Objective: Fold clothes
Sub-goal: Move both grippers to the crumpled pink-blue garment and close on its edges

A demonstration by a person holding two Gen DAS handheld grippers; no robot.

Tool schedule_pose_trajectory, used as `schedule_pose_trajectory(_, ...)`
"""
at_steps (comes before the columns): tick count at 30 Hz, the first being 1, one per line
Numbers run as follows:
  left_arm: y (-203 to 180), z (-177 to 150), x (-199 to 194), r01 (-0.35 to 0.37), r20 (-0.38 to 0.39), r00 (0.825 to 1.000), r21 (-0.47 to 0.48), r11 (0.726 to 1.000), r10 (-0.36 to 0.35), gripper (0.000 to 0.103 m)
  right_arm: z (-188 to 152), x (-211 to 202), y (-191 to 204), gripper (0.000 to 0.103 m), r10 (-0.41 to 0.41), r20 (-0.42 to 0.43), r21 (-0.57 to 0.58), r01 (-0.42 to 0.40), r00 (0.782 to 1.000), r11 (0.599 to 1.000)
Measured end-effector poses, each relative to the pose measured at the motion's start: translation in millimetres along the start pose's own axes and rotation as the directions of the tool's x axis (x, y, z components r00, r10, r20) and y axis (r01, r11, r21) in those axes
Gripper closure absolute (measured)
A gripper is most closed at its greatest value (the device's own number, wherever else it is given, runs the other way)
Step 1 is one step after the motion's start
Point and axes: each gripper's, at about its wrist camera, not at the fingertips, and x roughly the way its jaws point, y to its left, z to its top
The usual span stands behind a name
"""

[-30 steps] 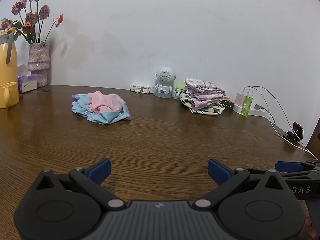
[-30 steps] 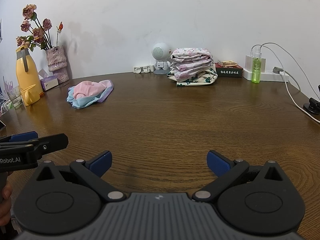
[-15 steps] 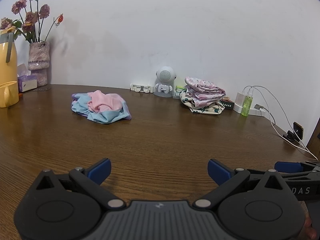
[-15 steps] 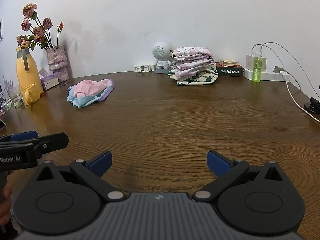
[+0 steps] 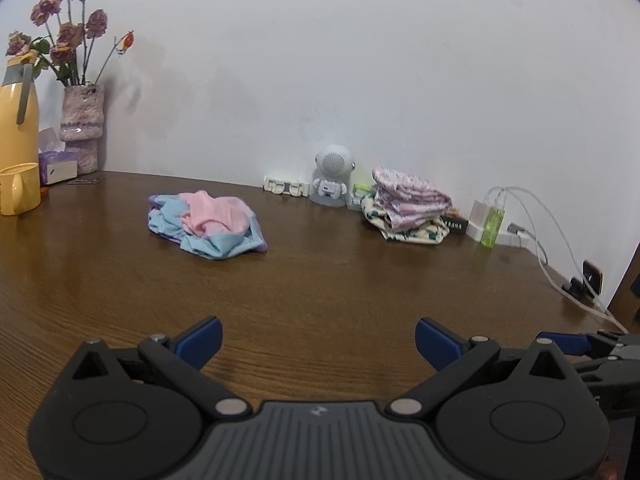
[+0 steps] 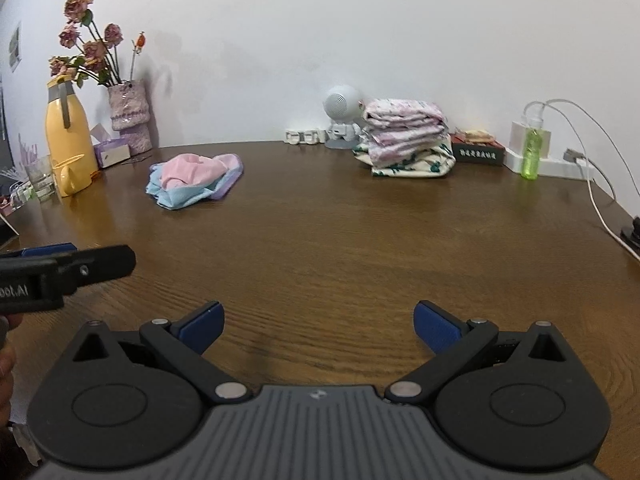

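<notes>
The yellow jug (image 5: 16,148) is cut off by the left edge of the left wrist view. In the right wrist view, the left gripper (image 6: 60,268) enters from the left edge, its printed lettering cropped and unreadable. A dark box (image 6: 478,154) sits partly hidden behind the folded clothes stack (image 6: 404,136); its white label text is too small to read. The white cable (image 6: 600,200) runs off the right edge. A small black object (image 6: 632,234) at that edge is cropped beyond recognition.

left tool (image 5: 318,338) black, blue pads | right tool (image 6: 318,322) alike | silver pivots | lettering perhaps "Robot.AI"
</notes>
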Motion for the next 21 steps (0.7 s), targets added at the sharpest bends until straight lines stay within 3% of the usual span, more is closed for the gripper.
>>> schedule_pose_trajectory(6,24.7,24.2,-10.5,-0.053,0.017,0.998,0.008,0.999,0.053,0.0,26.4,8.7,12.8,0.0,0.07,0.002,0.002,-0.07,0.998,0.998)
schedule_pose_trajectory(13,71.7,58.8,-1.2,-0.086,-0.037,0.996,0.019,0.996,0.087,0.0,68.8,45.1,45.8,0.0,0.174,-0.032,-0.053,-0.176,0.984,0.983)
schedule_pose_trajectory(21,121.1,99.4,44.2,-0.188,-0.103,0.976,0.063,0.98,0.194,0.0,144.9,123.4,87.2,0.001,0.175,-0.051,-0.109,-0.179,0.983,0.978)
